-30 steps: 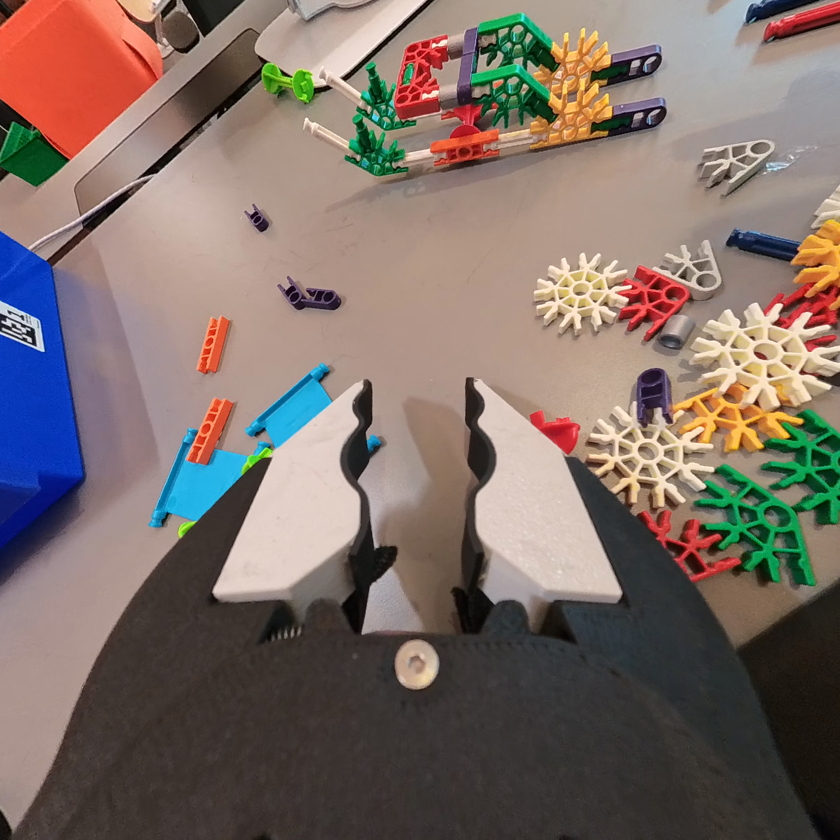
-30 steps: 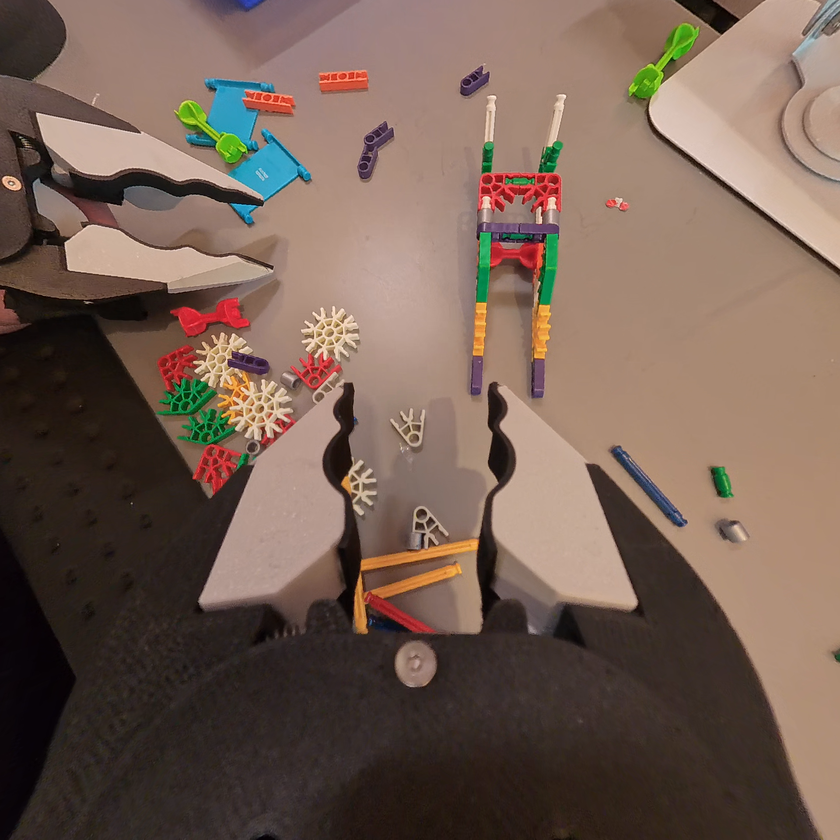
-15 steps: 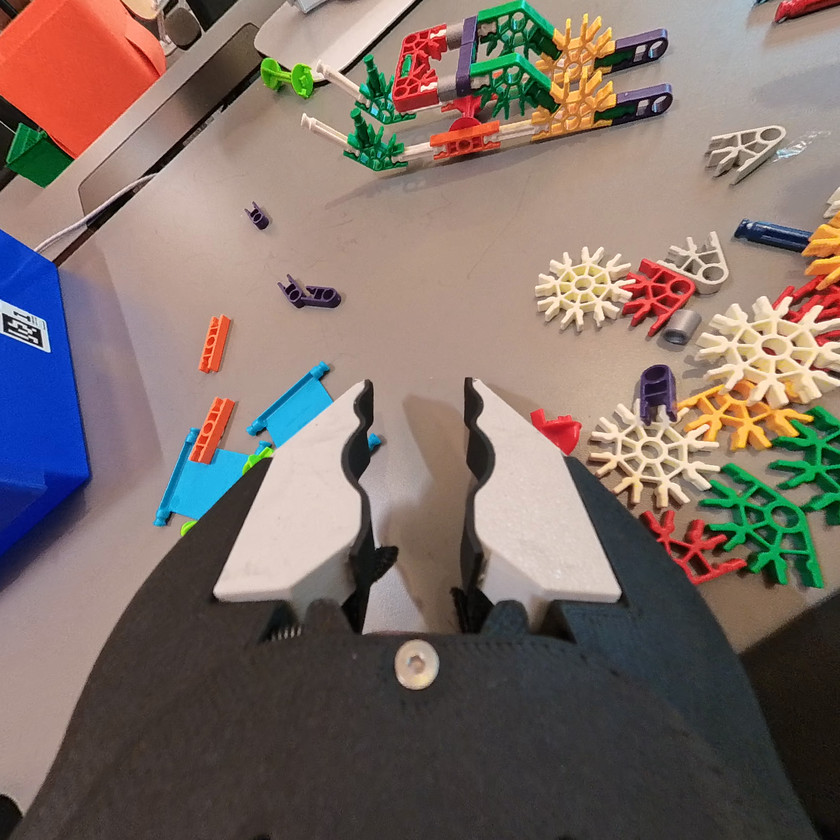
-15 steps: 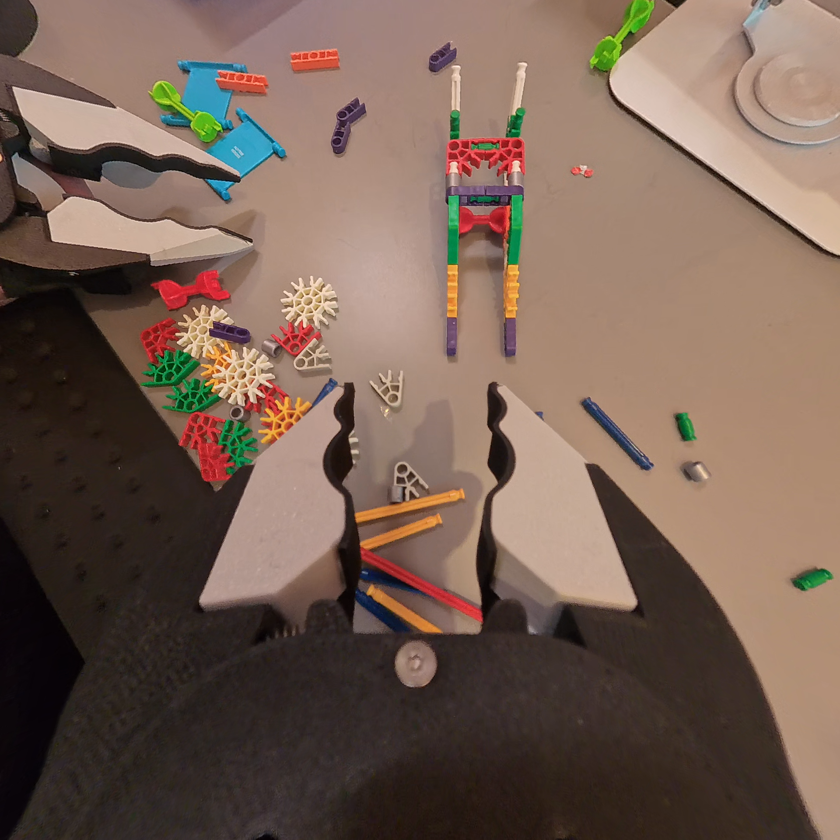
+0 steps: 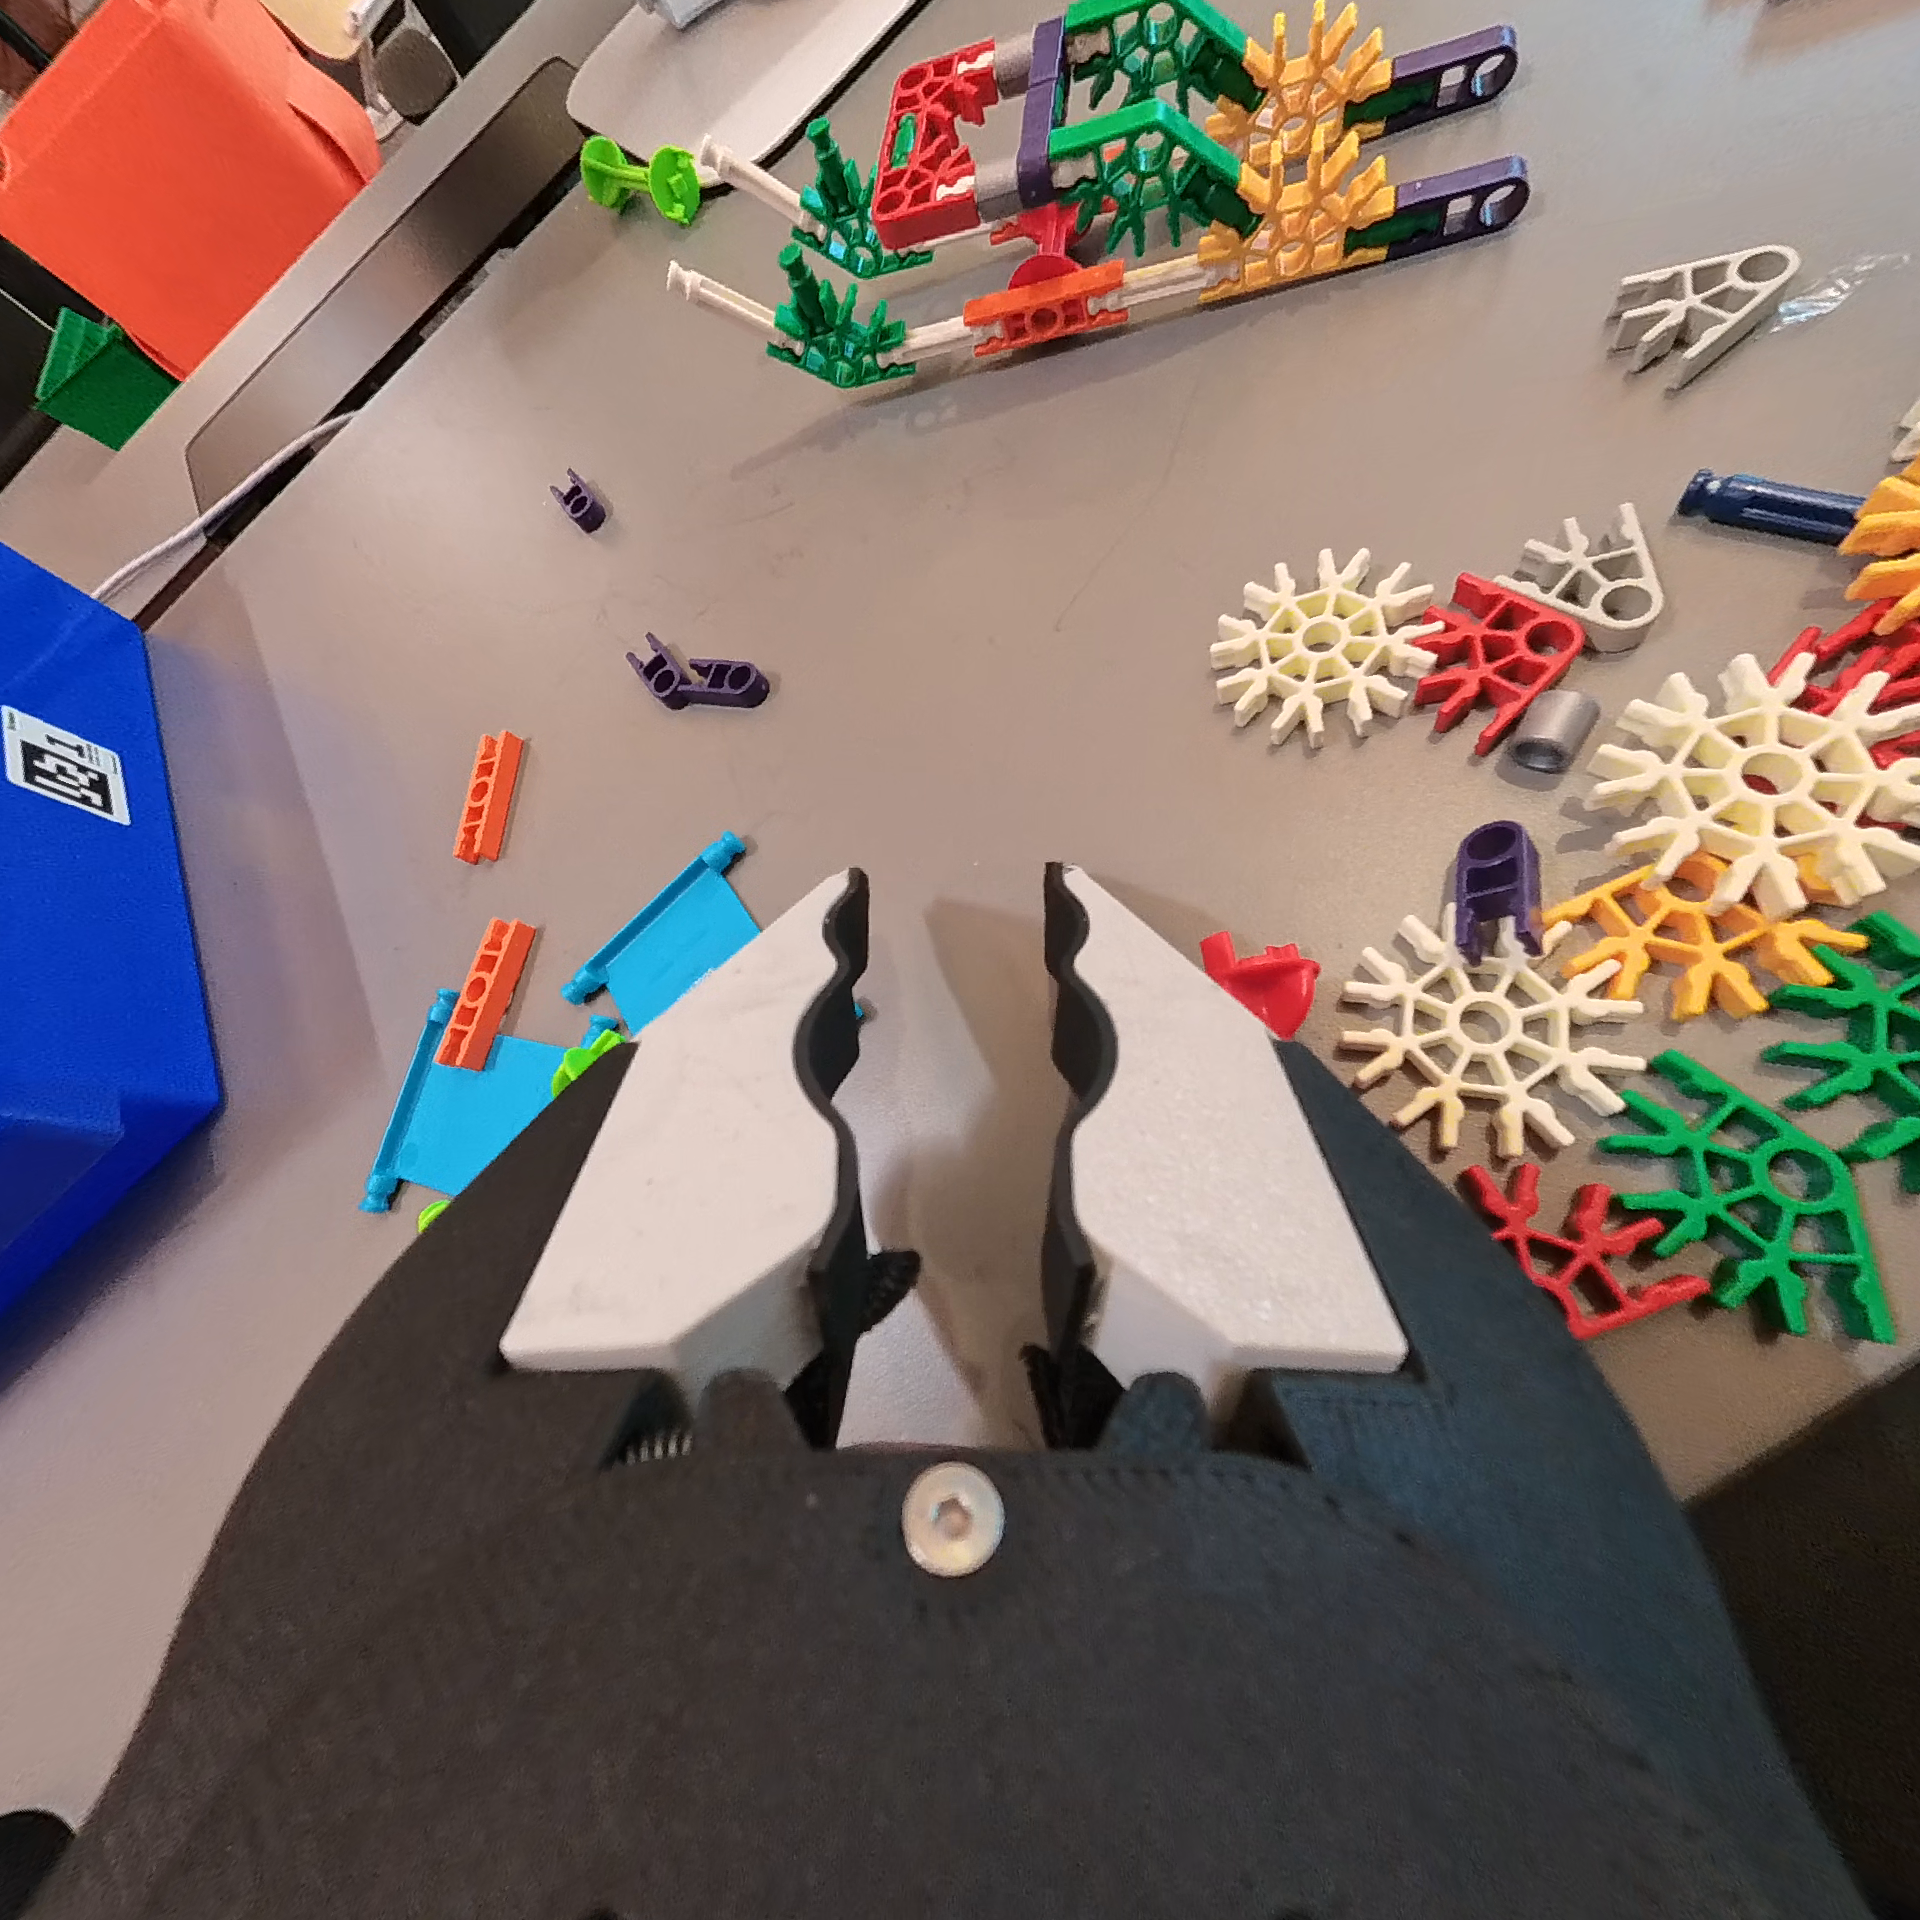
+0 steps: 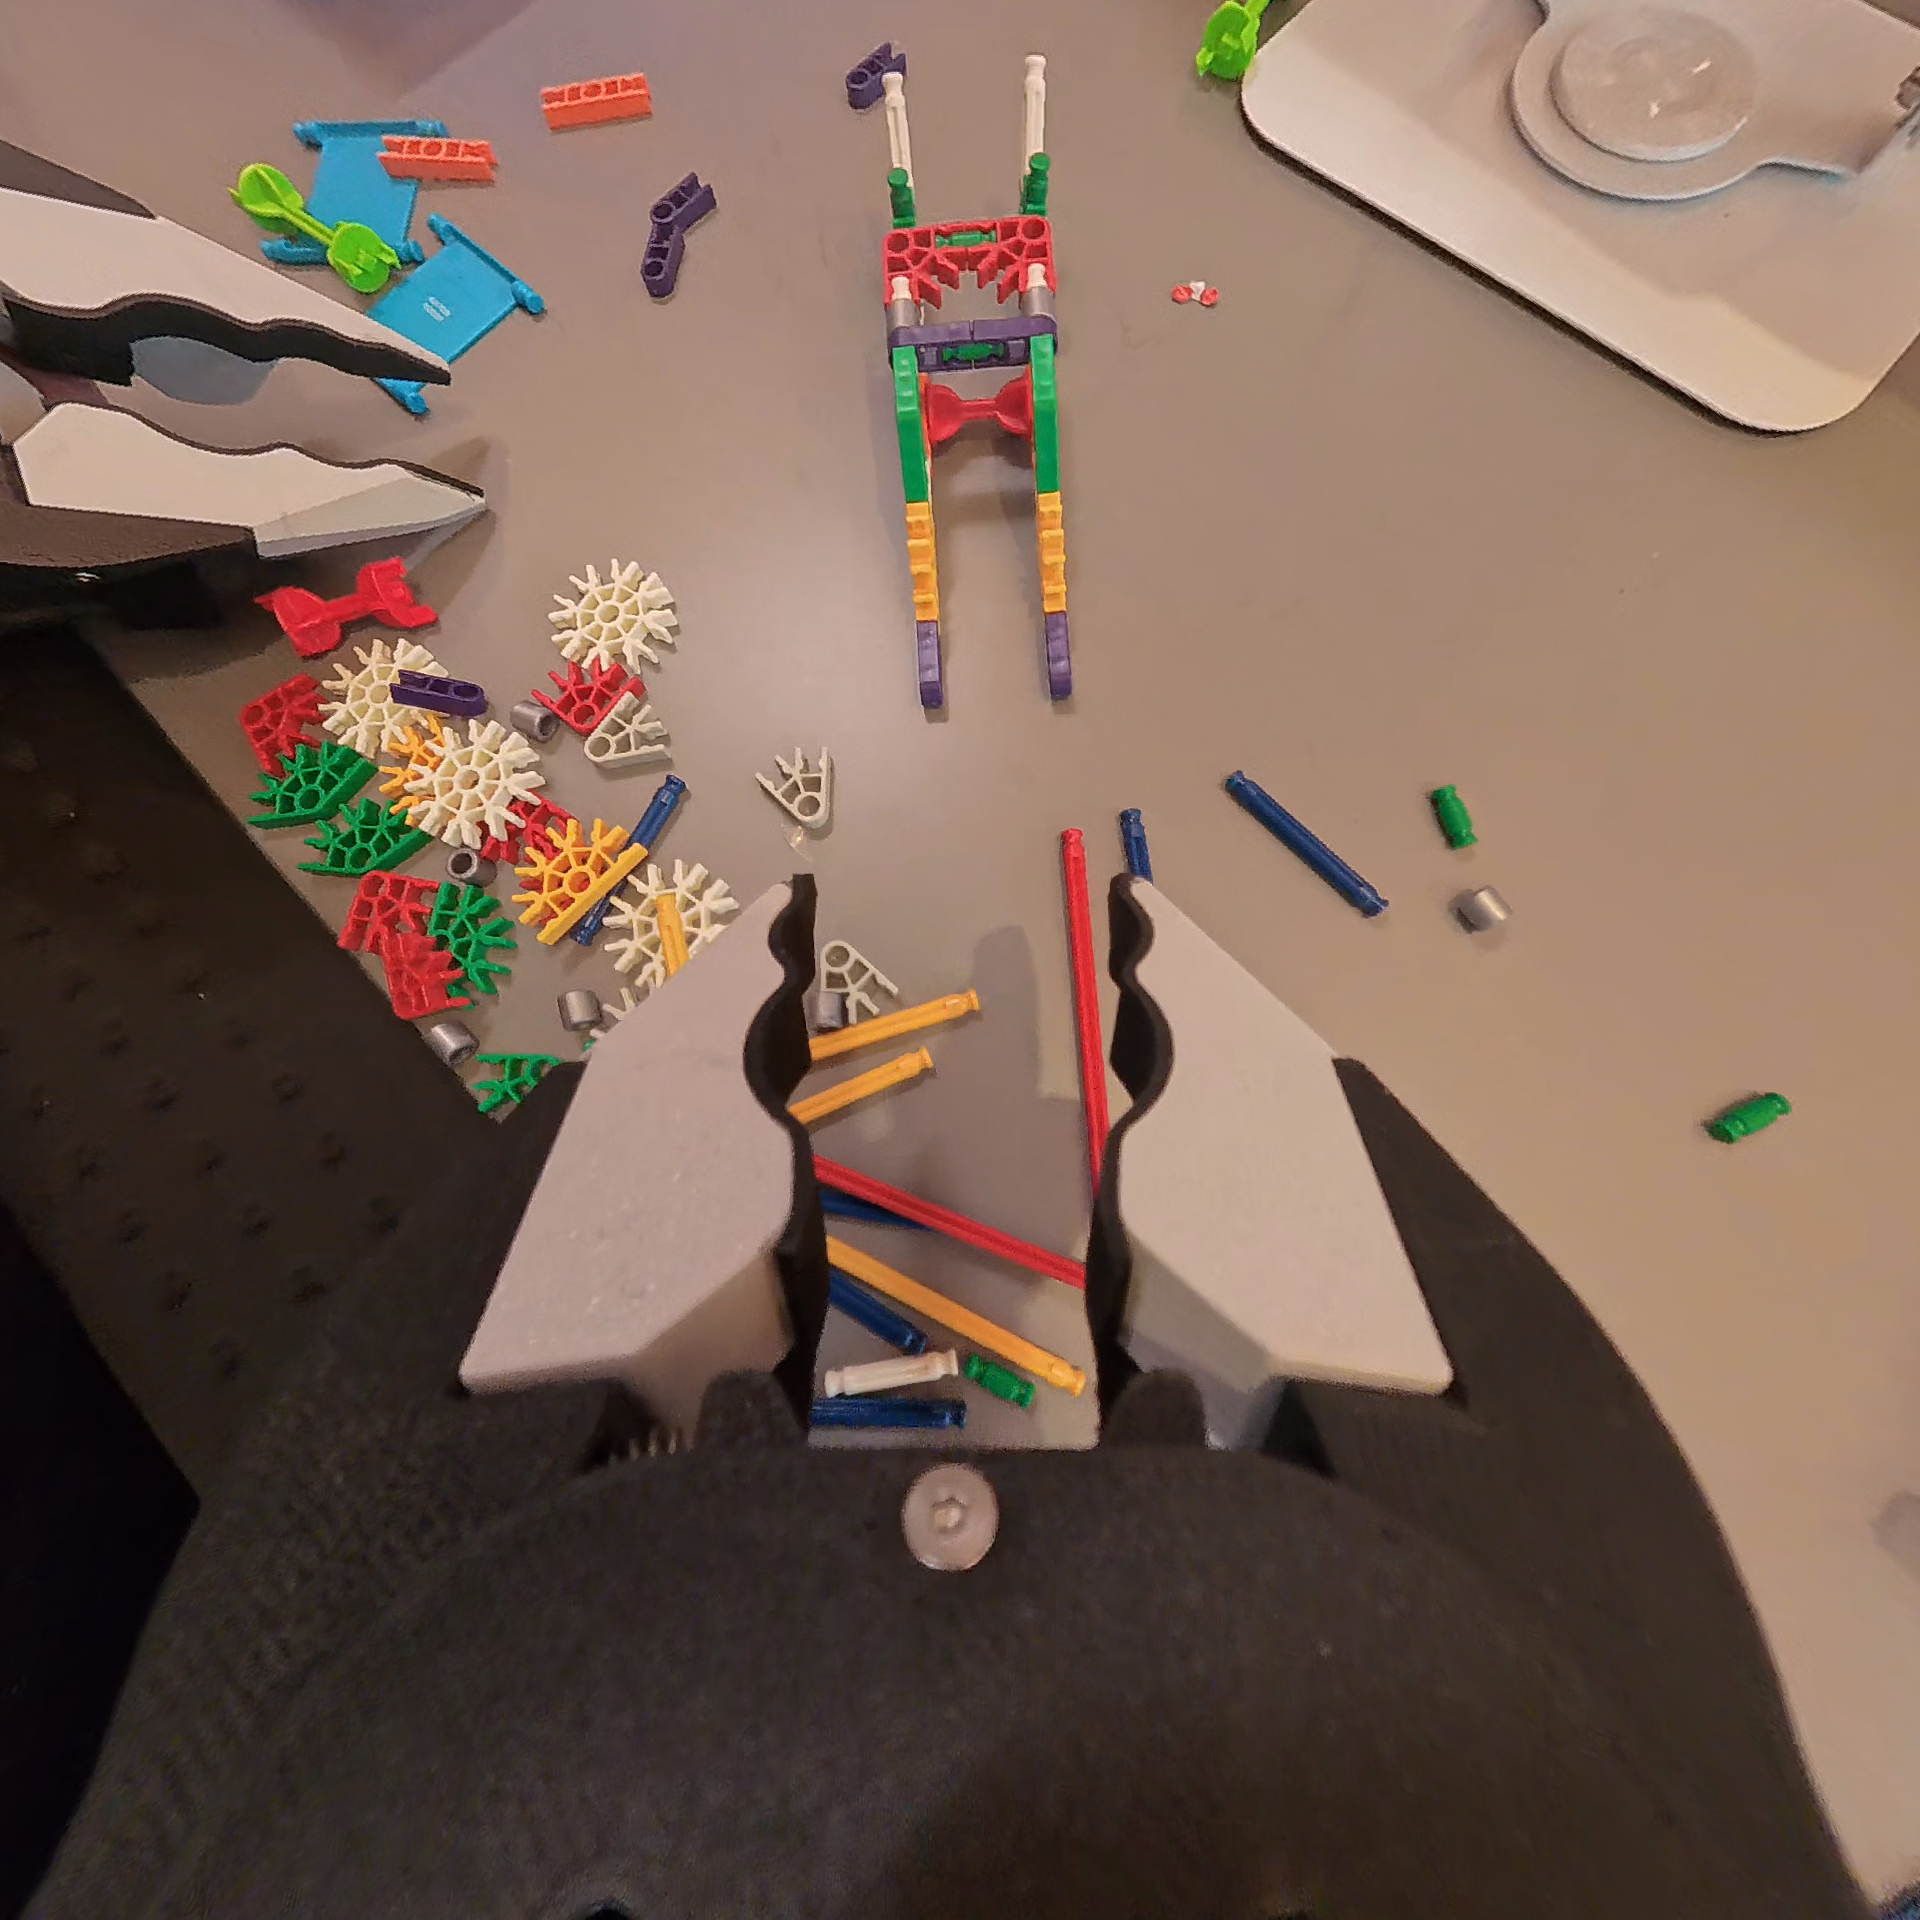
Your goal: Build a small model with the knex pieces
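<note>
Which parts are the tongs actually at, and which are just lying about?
At the tongs: left tongs, open, above bare table beside red piece; right tongs, open, above yellow rods and red rod.
Lying about: built frame, connector pile, blue box.

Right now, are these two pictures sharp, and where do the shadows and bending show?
Left wrist view: sharp throughout; the left gripper casts a soft shadow on the grey table; the blue box bows at the edge. Right wrist view: the right gripper shades the rods; the built frame is crisp; no glare.
</note>
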Tool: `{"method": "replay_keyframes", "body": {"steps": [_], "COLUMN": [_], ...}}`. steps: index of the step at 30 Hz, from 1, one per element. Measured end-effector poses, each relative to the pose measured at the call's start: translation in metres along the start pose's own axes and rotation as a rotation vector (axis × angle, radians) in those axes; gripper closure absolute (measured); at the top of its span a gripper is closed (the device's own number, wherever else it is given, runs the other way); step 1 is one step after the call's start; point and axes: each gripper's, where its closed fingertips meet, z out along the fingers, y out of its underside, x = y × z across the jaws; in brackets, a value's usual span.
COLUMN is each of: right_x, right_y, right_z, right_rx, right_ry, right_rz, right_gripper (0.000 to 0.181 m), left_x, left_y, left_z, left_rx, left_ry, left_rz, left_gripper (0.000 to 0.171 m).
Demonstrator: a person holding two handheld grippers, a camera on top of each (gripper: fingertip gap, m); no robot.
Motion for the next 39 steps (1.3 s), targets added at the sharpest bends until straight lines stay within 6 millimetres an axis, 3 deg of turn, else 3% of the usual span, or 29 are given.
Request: {"method": "replay_keyframes", "body": {"steps": [19, 29, 39], "right_x": [0.011, 0.030, 0.029], "right_y": [0.008, 0.016, 0.027], "right_z": [-0.012, -0.030, -0.033], "right_rx": [0.010, 0.011, 0.000], "right_ry": [0.024, 0.087, 0.097], "right_rz": [0.015, 0.050, 0.063], "right_gripper": [0.132, 0.128, 0.128], "left_x": [0.000, -0.001, 0.000], "left_y": [0.000, 0.000, -0.001], "left_z": [0.000, 0.000, 0.000], "left_rx": [0.001, 0.002, 0.003], "left_ry": [-0.006, -0.008, -0.006], "left_rz": [0.010, 0.002, 0.008], "left_gripper": [0.142, 0.138, 0.139]}}
